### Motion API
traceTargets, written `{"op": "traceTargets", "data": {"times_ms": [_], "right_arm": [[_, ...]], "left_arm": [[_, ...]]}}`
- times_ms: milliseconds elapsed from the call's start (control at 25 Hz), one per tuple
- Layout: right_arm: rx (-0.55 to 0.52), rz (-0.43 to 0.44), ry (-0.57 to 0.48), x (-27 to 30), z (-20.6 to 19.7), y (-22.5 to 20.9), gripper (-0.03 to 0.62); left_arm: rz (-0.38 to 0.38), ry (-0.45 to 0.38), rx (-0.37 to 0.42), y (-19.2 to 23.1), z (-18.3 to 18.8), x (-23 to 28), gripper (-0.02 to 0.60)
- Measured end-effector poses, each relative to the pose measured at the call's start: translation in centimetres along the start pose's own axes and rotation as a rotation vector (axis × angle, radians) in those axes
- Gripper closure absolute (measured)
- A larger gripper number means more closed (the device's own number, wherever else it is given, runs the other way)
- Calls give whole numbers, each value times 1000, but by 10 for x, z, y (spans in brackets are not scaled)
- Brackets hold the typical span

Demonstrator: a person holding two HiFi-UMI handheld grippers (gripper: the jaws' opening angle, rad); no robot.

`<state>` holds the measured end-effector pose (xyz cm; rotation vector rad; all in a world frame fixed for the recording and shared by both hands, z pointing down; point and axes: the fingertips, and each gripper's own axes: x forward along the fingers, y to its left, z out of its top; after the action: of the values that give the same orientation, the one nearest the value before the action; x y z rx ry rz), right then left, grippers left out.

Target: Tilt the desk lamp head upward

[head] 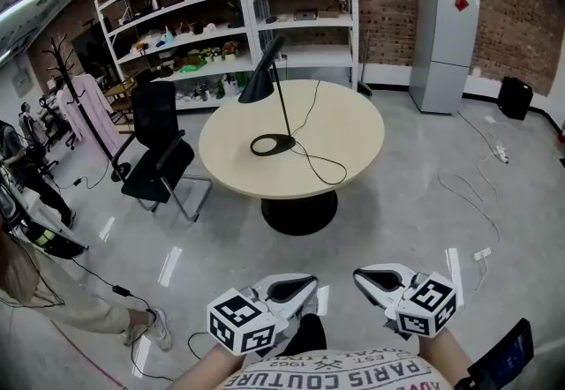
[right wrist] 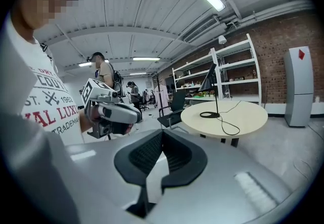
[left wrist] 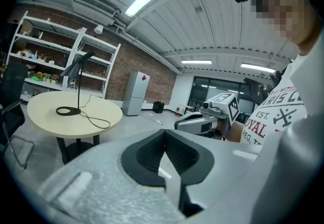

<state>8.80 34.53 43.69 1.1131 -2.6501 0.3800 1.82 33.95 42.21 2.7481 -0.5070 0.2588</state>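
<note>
Item 1. Desk lamp [head: 272, 106]: black, standing on the round pale counter [head: 357, 128] at the middle of the room. Its ring-shaped base [head: 273, 146] lies flat a little left of the counter's centre. The thin stem rises upright from the base. The lamp head [head: 258, 85], a black cone, sits at the top of the stem and slopes down toward the left. A black cord [head: 323, 166] loops from the base across the counter top to the near right.

Item 2. Left tool [left wrist: 164, 134]: jaws pressed together, with nothing between the pads. It is held low and near, close to the person's printed shirt [head: 340, 372], over the grey floor and well apart from the counter.

Item 3. Right tool [right wrist: 161, 134]: jaws pressed together and empty. It is held just beside the left tool and is equally well apart from the lamp.

Item 4. Surroundings: a black chair [head: 159, 150] stands to the left of the counter. White shelving [head: 221, 22] with small goods lines the far brick wall. A grey refrigerator [head: 446, 48] stands at the far right. A coat stand [head: 75, 84] is at the far left.
</note>
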Motion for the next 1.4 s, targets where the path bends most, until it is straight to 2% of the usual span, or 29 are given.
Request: {"op": "traceTargets", "data": {"times_ms": [200, 440, 760, 1040, 1240, 1400], "right_arm": [[28, -11, 4, 26, 6, -28, 589], [47, -4, 44, 77, 8, -76, 589], [78, -7, 68, 166, 42, -154, 589], [50, -20, 61, 232, 85, -213, 589], [23, -20, 68, 257, 93, -232, 589], [13, -8, 78, 271, 94, -236, 589]], "left_arm": [[-11, 12, -25, 36, 3, 15, 580], [-14, -6, -116, 106, 12, 40, 580], [12, 11, -131, 224, 46, 70, 580], [34, -27, -133, 319, 86, 84, 580], [46, -54, -124, 355, 95, 85, 580], [62, -72, -148, 373, 96, 80, 580]]}}
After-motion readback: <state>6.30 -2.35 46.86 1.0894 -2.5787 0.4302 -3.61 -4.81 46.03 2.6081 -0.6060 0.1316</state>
